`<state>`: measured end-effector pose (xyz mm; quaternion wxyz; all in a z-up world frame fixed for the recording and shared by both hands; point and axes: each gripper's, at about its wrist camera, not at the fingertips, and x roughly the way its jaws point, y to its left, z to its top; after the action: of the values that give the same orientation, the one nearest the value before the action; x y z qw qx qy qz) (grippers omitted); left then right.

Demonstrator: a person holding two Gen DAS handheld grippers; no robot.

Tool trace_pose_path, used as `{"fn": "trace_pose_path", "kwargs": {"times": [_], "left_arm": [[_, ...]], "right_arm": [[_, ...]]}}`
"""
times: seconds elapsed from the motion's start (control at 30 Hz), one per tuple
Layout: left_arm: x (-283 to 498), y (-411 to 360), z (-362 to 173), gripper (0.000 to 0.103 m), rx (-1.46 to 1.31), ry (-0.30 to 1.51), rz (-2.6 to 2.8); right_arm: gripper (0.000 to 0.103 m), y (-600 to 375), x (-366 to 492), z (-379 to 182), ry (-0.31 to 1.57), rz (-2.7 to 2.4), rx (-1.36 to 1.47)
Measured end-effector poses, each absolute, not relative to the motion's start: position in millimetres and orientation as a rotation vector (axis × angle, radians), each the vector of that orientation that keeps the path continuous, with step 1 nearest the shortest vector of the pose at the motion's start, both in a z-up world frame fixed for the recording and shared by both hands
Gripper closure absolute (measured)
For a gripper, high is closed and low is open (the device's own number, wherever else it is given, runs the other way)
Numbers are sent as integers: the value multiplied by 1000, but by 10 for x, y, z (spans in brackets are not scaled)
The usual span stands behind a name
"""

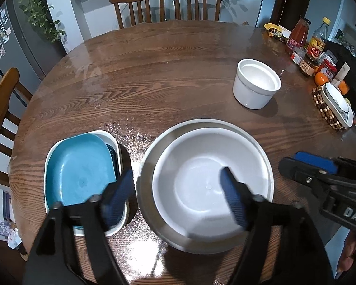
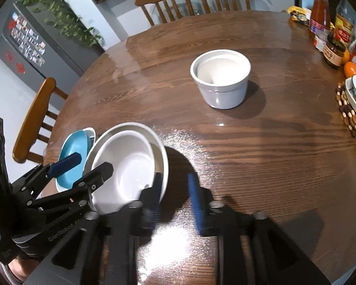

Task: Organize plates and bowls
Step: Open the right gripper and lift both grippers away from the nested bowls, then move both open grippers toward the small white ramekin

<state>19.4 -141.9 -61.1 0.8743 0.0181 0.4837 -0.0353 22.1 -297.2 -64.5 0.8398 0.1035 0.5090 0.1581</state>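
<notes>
Hovering left gripper (image 1: 178, 190), jaws apart, over nested white bowls (image 1: 208, 185), likely sizing a grab; resting right gripper (image 2: 175, 199), narrowly apart, empty, near right.

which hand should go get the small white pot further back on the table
Right. The right tongs are open and empty, on the same side of the table as the small white pot. The left tongs hang open over the stacked white bowls.
</notes>
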Motion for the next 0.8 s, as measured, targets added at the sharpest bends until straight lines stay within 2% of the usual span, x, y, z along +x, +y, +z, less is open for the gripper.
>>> {"fn": "trace_pose_path", "kwargs": {"times": [0.03, 0.07, 0.8], "left_arm": [[192, -1419, -608, 23, 40, 1008, -75], [198, -1435, -601, 23, 44, 1007, -76], [335, -1860, -510, 23, 182, 1005, -129]], "right_arm": [[54, -3006, 215, -632, 1065, 329, 227], [53, -3032, 219, -625, 1058, 326, 232], [52, -3654, 222, -651, 1002, 218, 398]]}}
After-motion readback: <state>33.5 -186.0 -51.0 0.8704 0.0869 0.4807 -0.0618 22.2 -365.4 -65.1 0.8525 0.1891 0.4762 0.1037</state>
